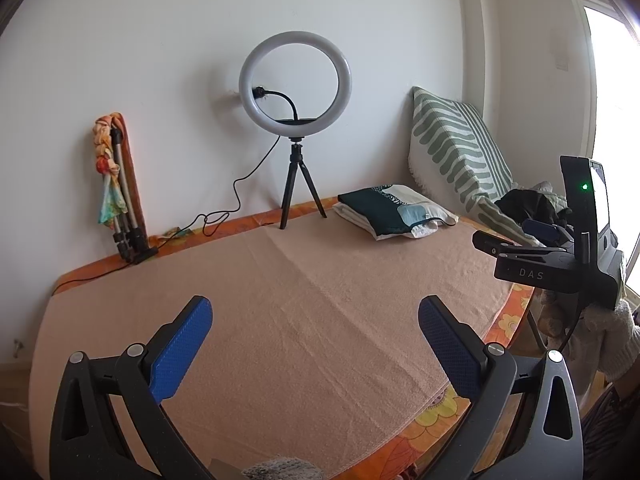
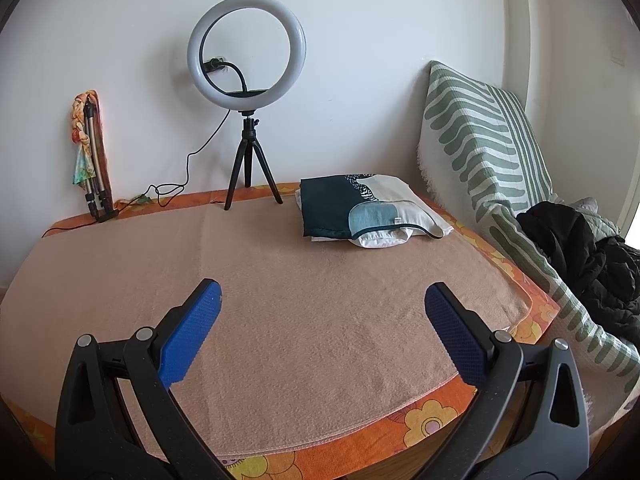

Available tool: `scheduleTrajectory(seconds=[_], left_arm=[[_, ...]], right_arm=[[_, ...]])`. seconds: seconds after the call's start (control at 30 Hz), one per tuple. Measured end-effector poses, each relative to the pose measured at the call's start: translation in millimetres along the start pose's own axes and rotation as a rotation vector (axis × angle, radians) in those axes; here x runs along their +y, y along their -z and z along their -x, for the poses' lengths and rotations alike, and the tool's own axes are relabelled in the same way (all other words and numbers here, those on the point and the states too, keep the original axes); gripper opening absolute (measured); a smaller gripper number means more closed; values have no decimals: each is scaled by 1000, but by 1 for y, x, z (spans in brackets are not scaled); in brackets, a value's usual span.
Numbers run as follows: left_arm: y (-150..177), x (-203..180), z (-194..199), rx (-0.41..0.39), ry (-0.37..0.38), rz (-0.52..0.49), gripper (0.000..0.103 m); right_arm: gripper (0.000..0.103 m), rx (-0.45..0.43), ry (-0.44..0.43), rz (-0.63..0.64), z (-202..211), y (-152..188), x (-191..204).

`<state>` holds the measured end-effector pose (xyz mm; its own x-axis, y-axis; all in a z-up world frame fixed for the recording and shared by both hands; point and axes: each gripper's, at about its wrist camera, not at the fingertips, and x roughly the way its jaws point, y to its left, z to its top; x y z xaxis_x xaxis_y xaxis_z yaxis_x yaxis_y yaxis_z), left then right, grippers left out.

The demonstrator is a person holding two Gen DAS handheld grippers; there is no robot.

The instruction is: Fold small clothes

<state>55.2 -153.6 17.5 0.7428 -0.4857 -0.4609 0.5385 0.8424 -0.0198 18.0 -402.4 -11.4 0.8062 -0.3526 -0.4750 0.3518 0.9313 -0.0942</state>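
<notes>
A small stack of folded clothes (image 1: 394, 210) (image 2: 366, 210), dark teal, light blue and white, lies at the far right of the table on a peach cloth (image 1: 280, 312) (image 2: 300, 300). My left gripper (image 1: 314, 312) hovers open over the near part of the cloth, blue pads wide apart and empty. My right gripper (image 2: 322, 300) is also open and empty, above the near edge of the cloth. In the left wrist view the right gripper's black body (image 1: 560, 264) shows at the right edge, its fingers hidden. Both grippers are well short of the stack.
A ring light on a black tripod (image 1: 296, 128) (image 2: 248, 120) stands at the back, its cable trailing left. A folded tripod with a colourful scarf (image 1: 116, 184) (image 2: 90, 152) leans on the wall. A green striped cushion (image 2: 488, 152) and a black jacket (image 2: 592, 264) lie at right. An orange flowered cloth (image 2: 432, 416) edges the table.
</notes>
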Motion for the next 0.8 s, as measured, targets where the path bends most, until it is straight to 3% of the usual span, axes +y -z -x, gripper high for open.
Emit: scheduleTrajectory(seconds=[0.8], left_arm=[[2,3,1,-16,1,0,103]], right_arm=[[103,3,-2,1,-2,1,8]])
